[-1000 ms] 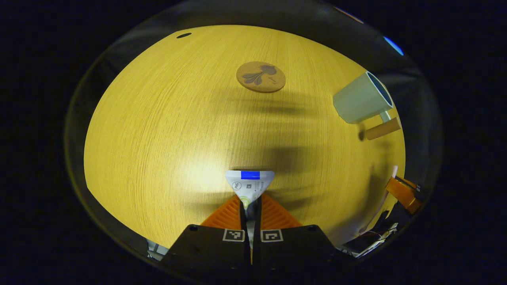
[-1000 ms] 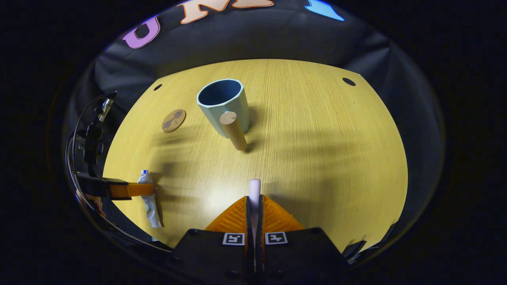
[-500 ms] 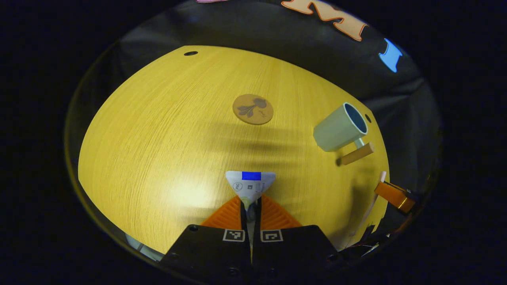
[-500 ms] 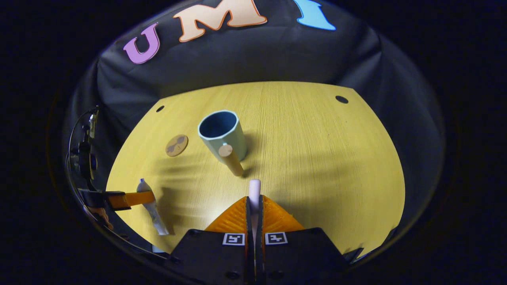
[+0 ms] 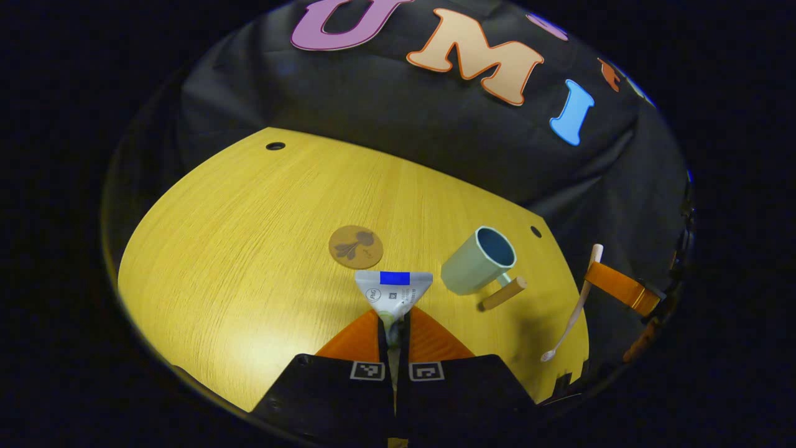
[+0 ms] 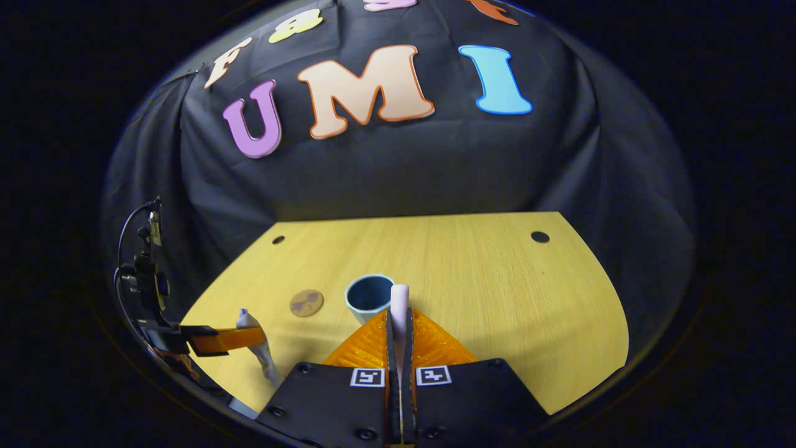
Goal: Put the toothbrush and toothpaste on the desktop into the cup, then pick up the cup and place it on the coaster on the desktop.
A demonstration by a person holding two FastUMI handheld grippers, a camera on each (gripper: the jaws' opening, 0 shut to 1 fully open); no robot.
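Observation:
My left gripper [image 5: 394, 323] is shut on a white toothpaste tube [image 5: 393, 289] whose flat blue-banded end sticks out ahead. My right gripper [image 6: 398, 323] is shut on a pale pink toothbrush [image 6: 399, 300] whose handle end stands up between the fingers. In the left gripper view the toothbrush [image 5: 575, 308] hangs slanted from the right gripper [image 5: 612, 287], above the table's right edge. The pale green cup [image 5: 479, 261] with a wooden handle [image 5: 504, 293] stands upright on the wooden table [image 5: 249, 236]. The round cork coaster [image 5: 356, 246] lies left of the cup. In the right gripper view the cup [image 6: 368, 297] sits just beyond my fingers, the coaster [image 6: 306, 303] to its left.
The left gripper [image 6: 239, 338] holds the tube [image 6: 258, 348] over the table's left front corner in the right gripper view. Small round holes [image 6: 540, 237] mark the table's far corners. A black cloth wall [image 6: 385, 168] closes the back.
Both grippers have risen and tilted up with the tube and the toothbrush held. The table, cup and coaster now sit lower and smaller, and more of the wall shows.

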